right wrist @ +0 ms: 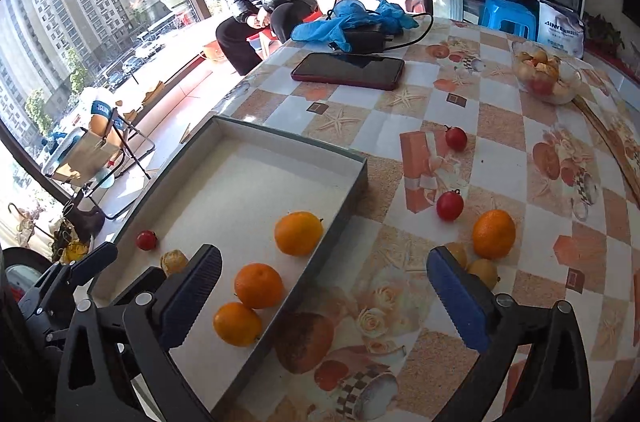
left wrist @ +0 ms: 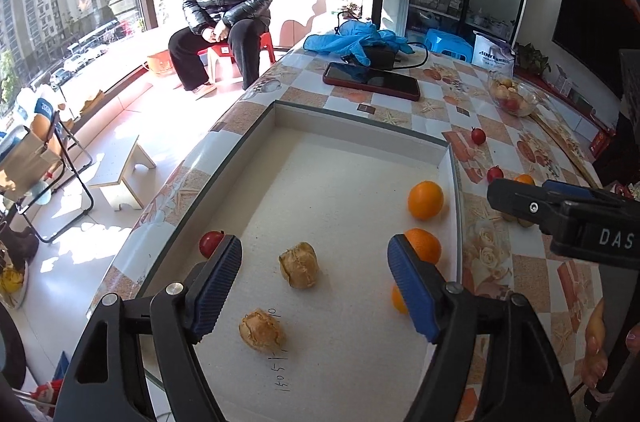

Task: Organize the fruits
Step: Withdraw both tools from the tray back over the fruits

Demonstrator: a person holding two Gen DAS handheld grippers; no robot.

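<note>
- Left wrist view: left gripper over the white tray, fingers spread wide, holding nothing.
- Between its fingers: two walnuts on the tray floor. Small red fruit just behind left finger.
- Three oranges along the tray's right wall; one partly hidden by the right finger.
- Right gripper enters at the right edge; can't tell its finger state here.
- Right wrist view: right gripper fingers spread, empty, straddling the tray's right wall.
- Outside the tray on the table: loose orange, two red fruits, two small yellow fruits touching behind the right finger.
- Further back: phone, glass bowl of fruit.
</note>
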